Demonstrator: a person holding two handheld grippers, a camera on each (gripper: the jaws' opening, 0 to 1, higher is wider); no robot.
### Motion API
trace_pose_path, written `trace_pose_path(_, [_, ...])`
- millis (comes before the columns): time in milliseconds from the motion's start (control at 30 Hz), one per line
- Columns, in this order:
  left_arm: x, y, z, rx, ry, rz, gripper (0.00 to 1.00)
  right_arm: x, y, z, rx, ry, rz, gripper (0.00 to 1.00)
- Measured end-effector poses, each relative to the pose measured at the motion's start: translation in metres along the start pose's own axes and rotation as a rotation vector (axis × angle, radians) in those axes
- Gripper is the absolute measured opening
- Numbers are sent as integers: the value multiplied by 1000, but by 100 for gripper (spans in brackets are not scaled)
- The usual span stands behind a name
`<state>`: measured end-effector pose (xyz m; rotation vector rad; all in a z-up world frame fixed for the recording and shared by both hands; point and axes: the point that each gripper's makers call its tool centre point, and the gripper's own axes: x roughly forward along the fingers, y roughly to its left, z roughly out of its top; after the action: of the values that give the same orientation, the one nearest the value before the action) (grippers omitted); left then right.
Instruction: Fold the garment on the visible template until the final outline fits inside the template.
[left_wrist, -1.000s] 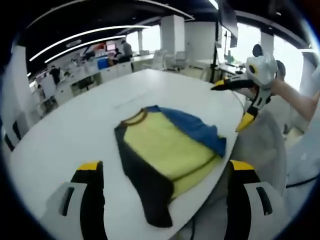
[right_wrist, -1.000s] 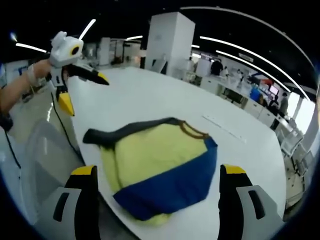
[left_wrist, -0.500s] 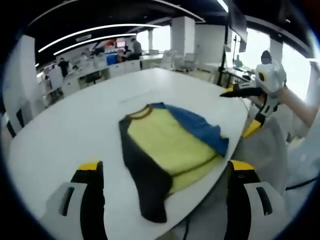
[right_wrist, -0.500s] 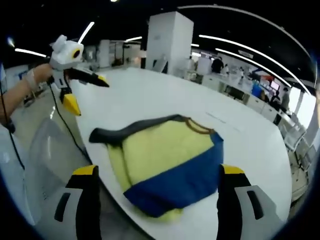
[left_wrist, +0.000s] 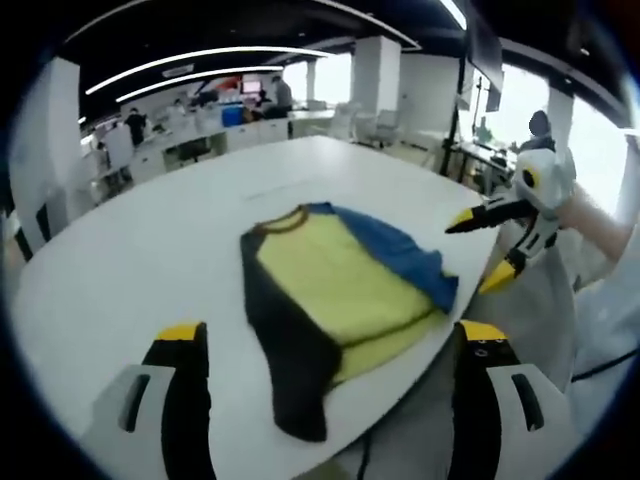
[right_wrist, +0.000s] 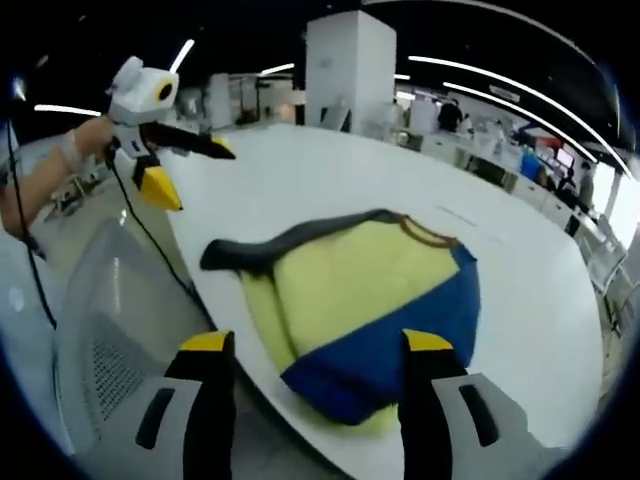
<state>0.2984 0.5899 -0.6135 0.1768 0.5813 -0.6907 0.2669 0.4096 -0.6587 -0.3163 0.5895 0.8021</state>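
Yellow, blue and dark shirt (left_wrist: 335, 290) lies folded on the white bench (left_wrist: 150, 250), near the bench edge. In the left gripper view the left claw (left_wrist: 330, 345) is open and holds nothing, with the shirt at 12 o'clock. The right claw (left_wrist: 478, 250) is at 3 o'clock, open too, off the bench edge and well apart from the shirt.

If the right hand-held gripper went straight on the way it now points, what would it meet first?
Probably the blue sleeve of the garment near the table edge; depth is unclear.
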Motion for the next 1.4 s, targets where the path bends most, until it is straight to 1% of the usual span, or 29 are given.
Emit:
trace_pose_path(133, [0, -1, 0, -1, -2, 0, 98, 4, 9, -4, -4, 15, 31, 56])
trace_pose_path(200, [0, -2, -2, -8, 0, -2, 97, 6, 12, -5, -8, 21, 41, 53])
trace_pose_path(333, [1, -4, -7, -27, 11, -15, 96, 11, 17, -13, -17, 55, 60, 48])
trace_pose_path(467, [0, -6, -8, -29, 14, -17, 95, 12, 21, -17, -29, 66, 81, 41])
trace_pose_path(567, [0, -6, -8, -27, 13, -18, 95, 15, 24, -18, -27, 75, 95, 39])
trace_pose_path(700, [-1, -7, -7, -28, 10, -24, 93, 17, 29, -23, -43, 96, 117, 31])
trace_pose_path(800, [-2, -5, -7, -31, 5, -16, 93, 18, 33, -28, -38, 116, 134, 28])
trace_pose_path(967, [-3, -7, -8, -27, 9, -20, 93, 24, 33, -36, -54, 143, 136, 26])
trace_pose_path(1100, [-3, -7, -9, -35, 8, -23, 93, 27, 32, -42, -68, 166, 131, 23])
trace_pose_path(1200, [-3, -4, -9, -37, 1, -15, 93, 29, 35, -47, -68, 180, 147, 20])
trace_pose_path(1400, [-4, -3, -9, -48, -5, -17, 93, 36, 34, -53, -73, 203, 148, 20])
